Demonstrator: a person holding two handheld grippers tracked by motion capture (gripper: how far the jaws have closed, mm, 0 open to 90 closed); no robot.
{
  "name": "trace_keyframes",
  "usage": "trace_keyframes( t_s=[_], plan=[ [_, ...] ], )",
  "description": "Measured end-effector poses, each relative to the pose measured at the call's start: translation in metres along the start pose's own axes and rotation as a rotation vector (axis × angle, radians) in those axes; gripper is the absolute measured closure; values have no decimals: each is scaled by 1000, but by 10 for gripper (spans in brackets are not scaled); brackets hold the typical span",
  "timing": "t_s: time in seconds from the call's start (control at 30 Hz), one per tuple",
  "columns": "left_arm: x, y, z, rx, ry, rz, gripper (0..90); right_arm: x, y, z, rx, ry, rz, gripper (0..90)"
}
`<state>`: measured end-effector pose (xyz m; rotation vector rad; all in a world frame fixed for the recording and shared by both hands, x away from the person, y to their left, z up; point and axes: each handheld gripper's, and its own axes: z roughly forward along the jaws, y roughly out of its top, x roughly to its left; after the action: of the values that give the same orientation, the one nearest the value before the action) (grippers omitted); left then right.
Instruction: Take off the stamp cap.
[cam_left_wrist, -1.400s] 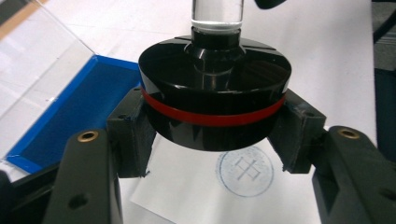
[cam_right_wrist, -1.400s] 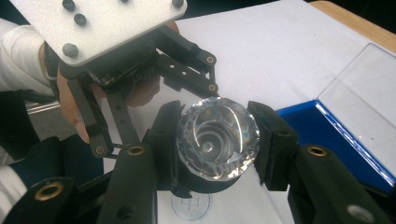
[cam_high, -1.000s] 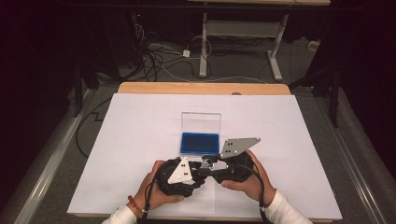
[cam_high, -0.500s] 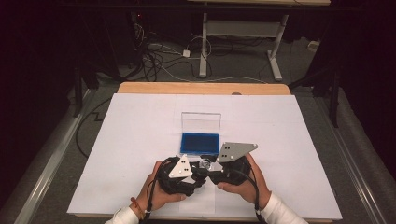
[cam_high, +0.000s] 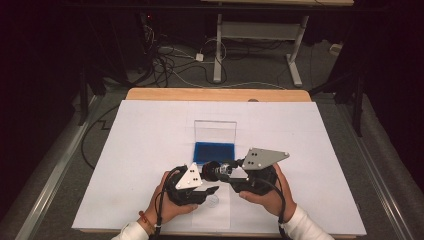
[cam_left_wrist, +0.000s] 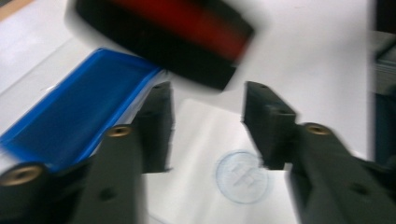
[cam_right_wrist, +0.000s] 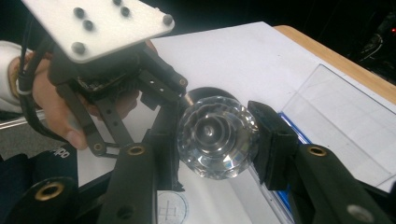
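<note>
now right claw (cam_right_wrist: 215, 140) clamps the crystal-handled stamp (cam_right_wrist: 217, 136); left claw (cam_left_wrist: 208, 126), just opening, holds nothing.

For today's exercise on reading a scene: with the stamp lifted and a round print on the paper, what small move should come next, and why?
Probably carry the stamp, held by its crystal knob in the right gripper, to the blue ink pad. The paper already bears a print, and the left gripper has just been opening, holding nothing.

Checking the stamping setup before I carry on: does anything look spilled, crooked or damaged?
Nothing stands out. The blue ink pad lies open with its clear lid raised, no ink spilled around it. One round stamp print sits cleanly on the paper slip. The right hand-held gripper holds the stamp's crystal knob.
</note>
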<state>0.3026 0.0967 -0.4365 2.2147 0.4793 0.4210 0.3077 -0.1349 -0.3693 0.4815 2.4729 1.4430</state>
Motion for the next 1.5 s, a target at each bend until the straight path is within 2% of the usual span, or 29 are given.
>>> trace_keyframes(
  t_s=[0.03, 0.07, 0.13, 0.17, 0.27, 0.33, 0.47, 0.7, 0.73, 0.8, 0.87, 0.93, 1.03, 1.1, 1.17, 1.23, 1.33, 1.4, 1.5],
  plan=[
    [0, -1, 0, 9, 31, 13, 301, 0, 0, -1, 6, -5, 3, 574],
    [0, -2, -1, -2, 43, 21, 277, 0, 0, -1, 22, 0, 5, 574],
    [-2, -3, -2, -25, 43, 39, 257, -1, -1, 2, 59, 23, 4, 574],
    [-4, -2, -2, -21, 62, 73, 233, -1, -2, 4, 79, 27, -3, 574],
    [-11, -3, 0, -12, 59, 134, 254, 1, -4, 7, 119, 38, -18, 574],
    [-13, -3, 2, 0, 33, 157, 301, 2, -4, 9, 139, 46, -20, 574],
    [-16, -3, 6, 19, -3, 165, 357, 4, -4, 13, 166, 57, -31, 574],
    [-14, -4, 7, 29, -37, 125, 397, 5, -4, 14, 163, 49, -29, 574],
    [-13, -4, 8, 34, -43, 124, 414, 5, -5, 14, 162, 50, -28, 574],
    [-12, -5, 8, 33, -58, 114, 504, 6, -5, 15, 168, 34, -35, 573],
    [-13, -5, 9, 36, -45, 112, 463, 6, -6, 16, 168, 39, -31, 573],
    [-13, -5, 9, 34, -36, 107, 381, 6, -6, 16, 170, 47, -31, 573],
    [-14, -5, 9, 33, -26, 123, 365, 6, -6, 17, 171, 44, -27, 573],
    [-14, -5, 8, 24, 0, 129, 358, 5, -6, 17, 174, 46, -18, 573],
    [-14, -5, 8, 25, 20, 129, 299, 4, -7, 17, 181, 39, -18, 574],
    [-13, -6, 9, 26, 21, 131, 245, 4, -7, 17, 189, 45, -19, 574],
    [-14, -7, 9, 14, 14, 138, 227, 5, -7, 18, 191, 49, -20, 574],
    [-17, -6, 9, 20, 4, 169, 305, 6, -7, 19, 200, 48, -21, 574],
    [-19, -6, 10, 30, -7, 174, 348, 7, -7, 21, 205, 54, -30, 574]
  ],
)
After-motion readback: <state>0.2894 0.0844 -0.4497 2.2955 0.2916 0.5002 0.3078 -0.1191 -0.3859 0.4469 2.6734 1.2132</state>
